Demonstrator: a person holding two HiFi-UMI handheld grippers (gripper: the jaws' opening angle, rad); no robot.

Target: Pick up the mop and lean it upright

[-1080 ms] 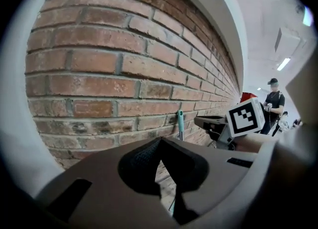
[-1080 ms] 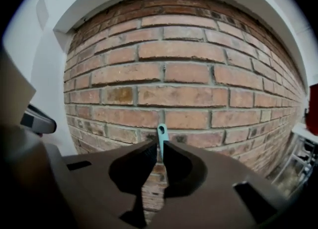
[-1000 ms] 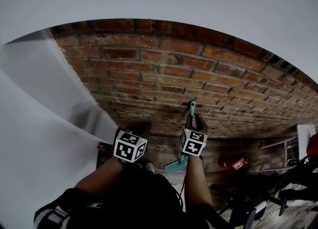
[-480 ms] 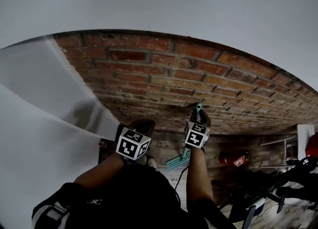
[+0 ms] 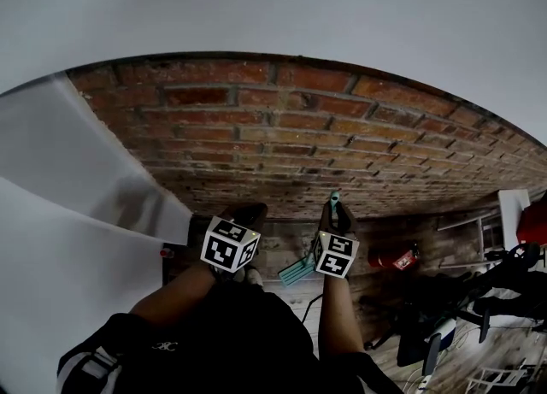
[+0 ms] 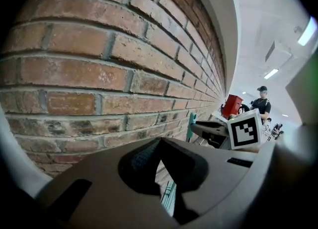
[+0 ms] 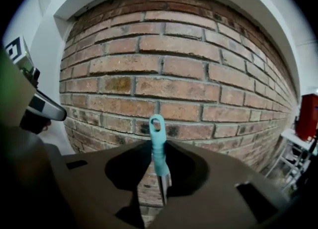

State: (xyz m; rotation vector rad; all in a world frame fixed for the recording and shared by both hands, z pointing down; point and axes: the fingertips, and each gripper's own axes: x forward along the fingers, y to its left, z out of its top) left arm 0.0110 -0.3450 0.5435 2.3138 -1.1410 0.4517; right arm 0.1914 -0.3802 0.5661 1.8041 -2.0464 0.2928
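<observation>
Mop upright near brick wall, right gripper clamped on its handle, jaws just eased wider, left gripper closed, empty.

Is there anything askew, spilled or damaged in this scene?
Nothing stands out: the teal-handled mop stands about upright before the red brick wall; no spill or damage shows.

Most of the mop shaft hides behind the right claw.
</observation>
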